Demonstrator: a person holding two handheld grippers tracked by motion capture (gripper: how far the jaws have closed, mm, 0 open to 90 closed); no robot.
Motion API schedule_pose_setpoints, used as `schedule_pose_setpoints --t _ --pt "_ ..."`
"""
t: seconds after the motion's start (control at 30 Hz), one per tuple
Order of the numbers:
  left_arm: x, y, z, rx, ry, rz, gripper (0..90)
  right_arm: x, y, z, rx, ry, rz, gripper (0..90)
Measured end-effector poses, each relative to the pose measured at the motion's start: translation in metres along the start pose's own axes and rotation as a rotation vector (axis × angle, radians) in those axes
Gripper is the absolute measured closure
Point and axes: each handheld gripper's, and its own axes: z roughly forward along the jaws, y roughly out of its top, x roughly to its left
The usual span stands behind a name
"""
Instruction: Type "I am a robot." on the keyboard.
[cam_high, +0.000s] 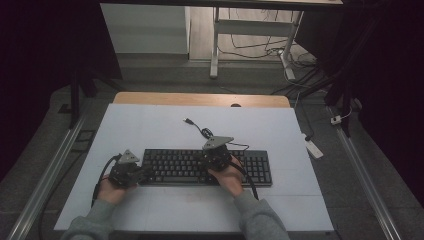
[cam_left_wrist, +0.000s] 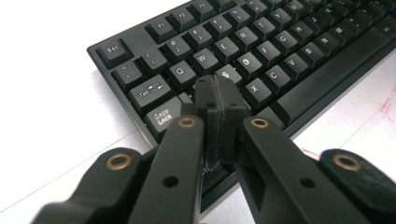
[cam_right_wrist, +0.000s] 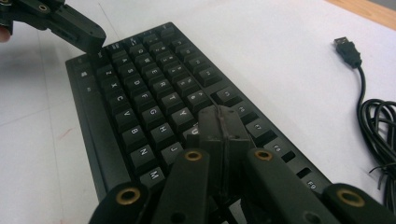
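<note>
High view: one flat black keyboard (cam_high: 207, 167) with matte square keys lies on my smooth white bench (cam_high: 150, 130), its coiled cable (cam_high: 202, 131) behind. My left fingers (cam_left_wrist: 219, 100), pressed shut and empty, hover over its left keys; my right fingers (cam_right_wrist: 219, 128), shut and empty, over the middle keys.

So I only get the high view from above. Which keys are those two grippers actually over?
Observer: The left gripper, jaws shut with nothing between them, has its tip between the Caps Lock key and the S key of the keyboard, where A sits.
Operator: And the other one?
Observer: The right gripper, also shut and empty, has its tip just past the U key and the J key.
</note>
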Motion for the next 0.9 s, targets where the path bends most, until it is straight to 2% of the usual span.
schedule_pose_setpoints --t 0.47,0.9 --pt "0.000 -0.004 0.006 0.033 0.005 -0.001 88.9 0.000 -0.001 0.010 0.026 -0.005 0.010 89.2" --pt "0.000 -0.005 0.006 0.037 0.006 0.004 88.9 0.002 -0.003 0.021 0.071 -0.011 0.002 89.2"
